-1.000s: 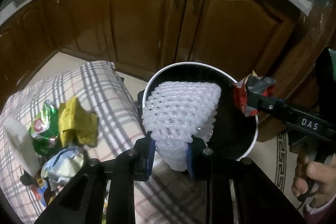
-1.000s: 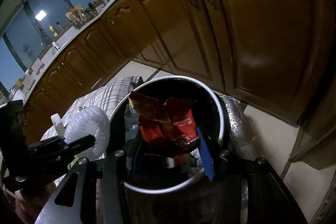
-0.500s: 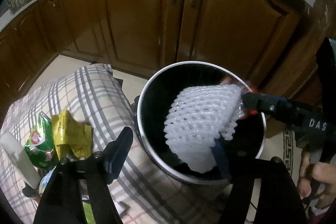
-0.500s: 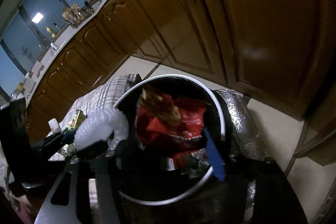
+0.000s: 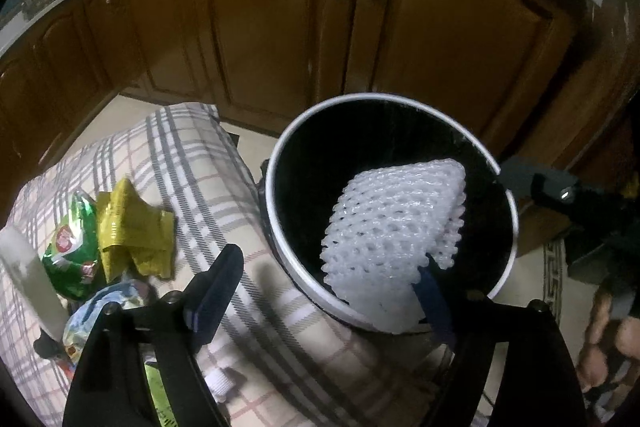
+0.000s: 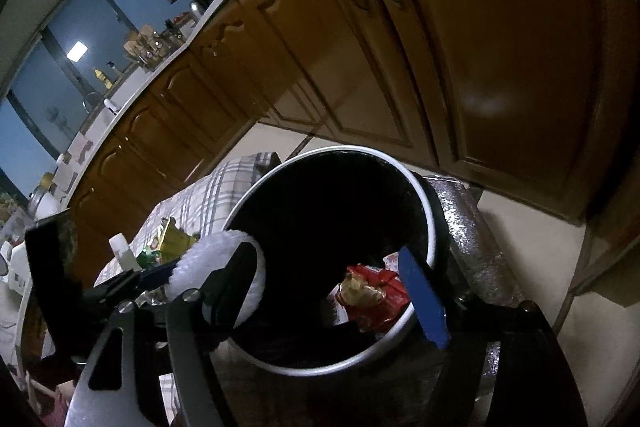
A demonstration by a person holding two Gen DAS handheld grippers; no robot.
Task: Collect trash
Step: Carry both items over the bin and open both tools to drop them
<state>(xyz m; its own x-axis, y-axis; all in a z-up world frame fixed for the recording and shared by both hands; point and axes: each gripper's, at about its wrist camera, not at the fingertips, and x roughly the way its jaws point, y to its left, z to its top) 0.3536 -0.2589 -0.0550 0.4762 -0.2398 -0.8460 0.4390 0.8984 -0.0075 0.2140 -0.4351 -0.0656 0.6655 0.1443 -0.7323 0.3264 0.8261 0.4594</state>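
A round bin with a white rim (image 5: 384,98) and black inside stands next to a plaid-covered table. A white foam net (image 5: 394,227) rests over the bin's opening against the right finger of my left gripper (image 5: 324,287), whose jaws stand wide open. It also shows in the right wrist view (image 6: 224,267). My right gripper (image 6: 332,291) is open over the bin (image 6: 430,227). A red snack wrapper (image 6: 372,287) lies inside the bin below it.
On the plaid tablecloth (image 5: 192,163) lie a yellow wrapper (image 5: 132,231), a green wrapper (image 5: 74,247), a bluish wrapper (image 5: 100,311) and a white bottle (image 5: 28,275). Brown cabinet doors (image 5: 280,27) stand behind the bin. The right gripper's body (image 5: 560,195) reaches in from the right.
Both grippers opened. The red wrapper fell from the right gripper into the bin. The left gripper let go of the foam net, which now leans over the bin.
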